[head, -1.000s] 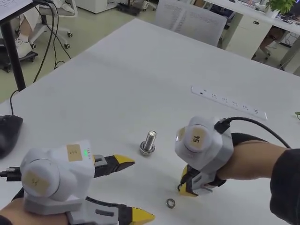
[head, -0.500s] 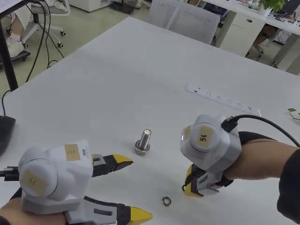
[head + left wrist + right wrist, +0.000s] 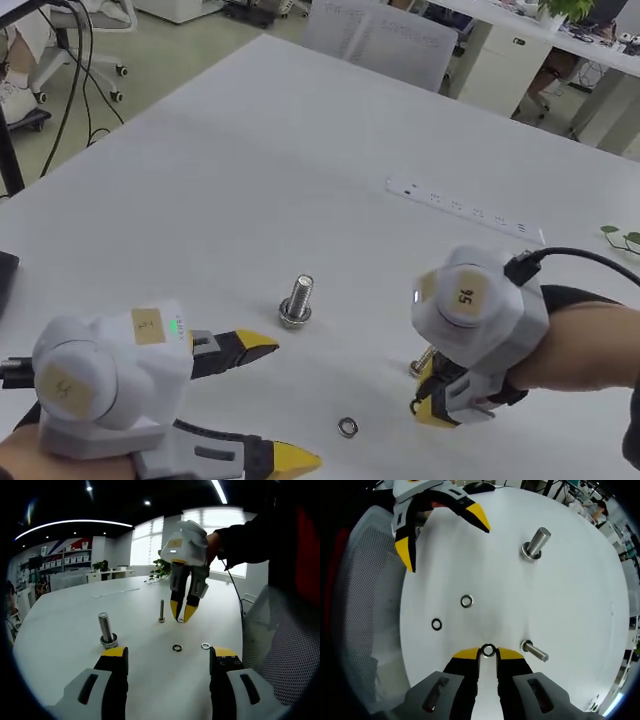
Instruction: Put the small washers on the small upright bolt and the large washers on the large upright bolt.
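White table [image 3: 300, 150] carries the whole job. At the left, the left gripper [image 3: 273, 402] is held low over it, yellow-tipped jaws spread wide with nothing between them, aimed toward the middle. Just past its upper jaw in the head view the large bolt [image 3: 297, 298] stands upright, a wider ring [image 3: 109, 641] round its foot; whether that is the bolt's head or a washer I cannot tell. Next come two loose pieces lying flat on the table between the grippers: a dark washer [image 3: 177, 647] and, near it but apart, a pale washer [image 3: 205, 645]. Well apart from the large bolt, further right, the thin small bolt [image 3: 161, 611] stands upright. Right beside it the right gripper [image 3: 432, 405] points down at the table, jaws drawn almost together and pinching a third washer [image 3: 489, 650] between their yellow tips, close to the small bolt's foot but off it. Behind, toward the right, a power strip [image 3: 465, 208] lies on the table.
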